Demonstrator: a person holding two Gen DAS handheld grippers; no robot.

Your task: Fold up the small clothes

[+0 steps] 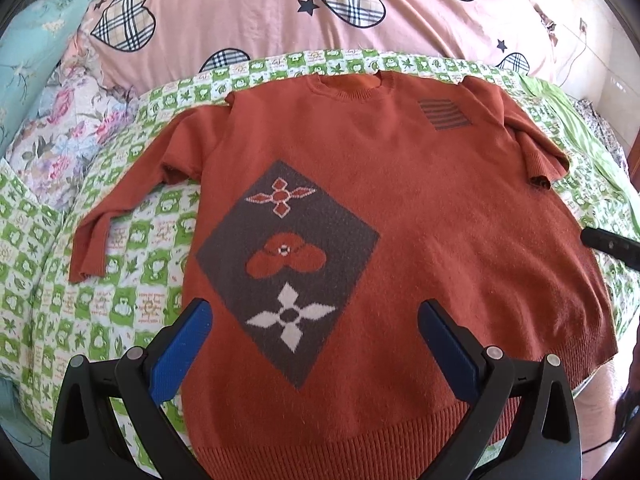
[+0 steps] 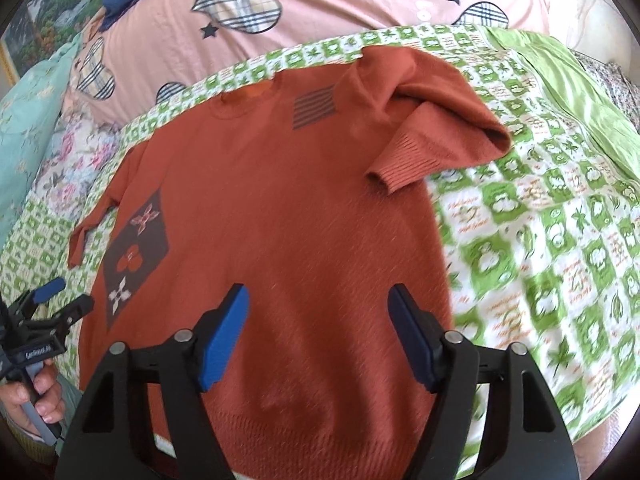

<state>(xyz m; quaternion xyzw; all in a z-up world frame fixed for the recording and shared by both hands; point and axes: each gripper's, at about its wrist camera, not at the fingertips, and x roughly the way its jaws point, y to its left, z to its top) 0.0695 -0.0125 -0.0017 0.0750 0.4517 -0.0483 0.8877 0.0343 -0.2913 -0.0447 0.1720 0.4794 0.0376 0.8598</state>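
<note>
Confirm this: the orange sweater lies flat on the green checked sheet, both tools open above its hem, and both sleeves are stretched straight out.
Not quite. The sweater lies on the sheet with both tools open, left and right, but the right wrist view shows one sleeve doubled back onto the body.

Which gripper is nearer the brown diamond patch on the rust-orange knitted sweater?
Left. The left gripper hovers open directly over the brown diamond patch; the right gripper hovers open over the sweater's plain middle, farther away.
</note>
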